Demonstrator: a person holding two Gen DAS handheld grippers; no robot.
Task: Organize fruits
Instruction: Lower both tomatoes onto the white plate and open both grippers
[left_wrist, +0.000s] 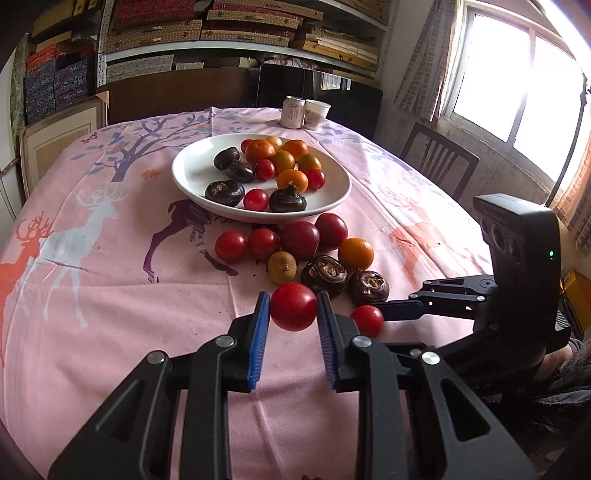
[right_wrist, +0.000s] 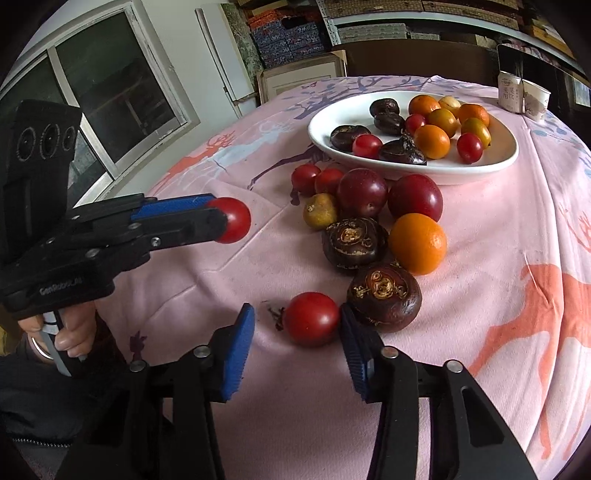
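Observation:
My left gripper (left_wrist: 292, 308) is shut on a red cherry tomato (left_wrist: 293, 306) and holds it above the pink cloth; it also shows in the right wrist view (right_wrist: 232, 220). My right gripper (right_wrist: 297, 325) is open, its blue pads either side of another cherry tomato (right_wrist: 311, 318) lying on the cloth, not touching it. That tomato shows in the left wrist view (left_wrist: 367, 320) by the right gripper's fingers. A white plate (left_wrist: 192, 173) holds several oranges, tomatoes and dark water chestnuts. Loose fruit (left_wrist: 299, 240) lies in front of the plate.
A water chestnut (right_wrist: 384, 297) sits right against the right gripper's right pad. A can (left_wrist: 293, 112) and a paper cup (left_wrist: 317, 114) stand at the table's far edge. A chair (left_wrist: 439, 162) stands at the right, under a window. Shelves line the back wall.

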